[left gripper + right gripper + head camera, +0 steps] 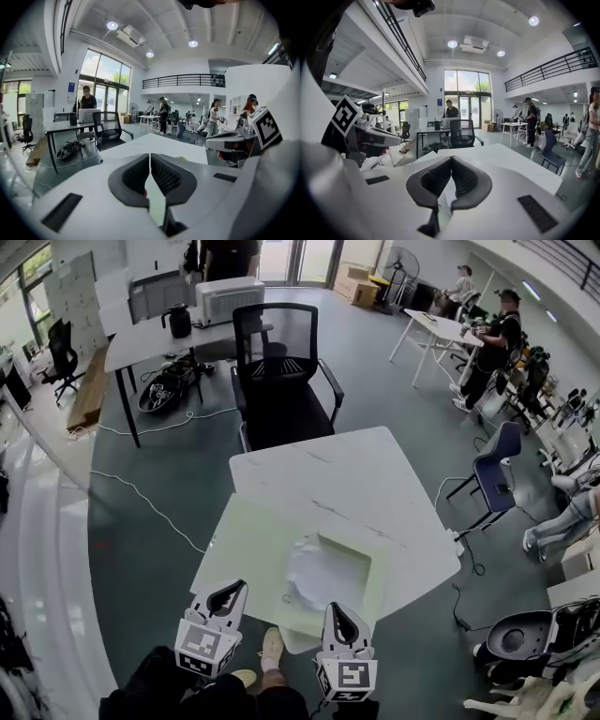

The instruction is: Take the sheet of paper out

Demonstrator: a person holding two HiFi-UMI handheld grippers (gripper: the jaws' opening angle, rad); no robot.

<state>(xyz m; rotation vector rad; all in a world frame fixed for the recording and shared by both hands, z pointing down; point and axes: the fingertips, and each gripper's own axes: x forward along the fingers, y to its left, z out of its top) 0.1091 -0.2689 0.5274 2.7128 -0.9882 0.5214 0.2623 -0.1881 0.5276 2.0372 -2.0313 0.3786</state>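
Paper (323, 575) near; left gripper (228, 592), right gripper (339, 618) closed.

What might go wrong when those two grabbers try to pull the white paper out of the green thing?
1. The white paper looks thin and crumpled, so a hard pinch might tear it.
2. The pale green holder lies at the table's near edge, so a tug might drag it off unless one gripper pins it.
3. The left gripper and right gripper are both shut. Going in closed might just shove the paper.
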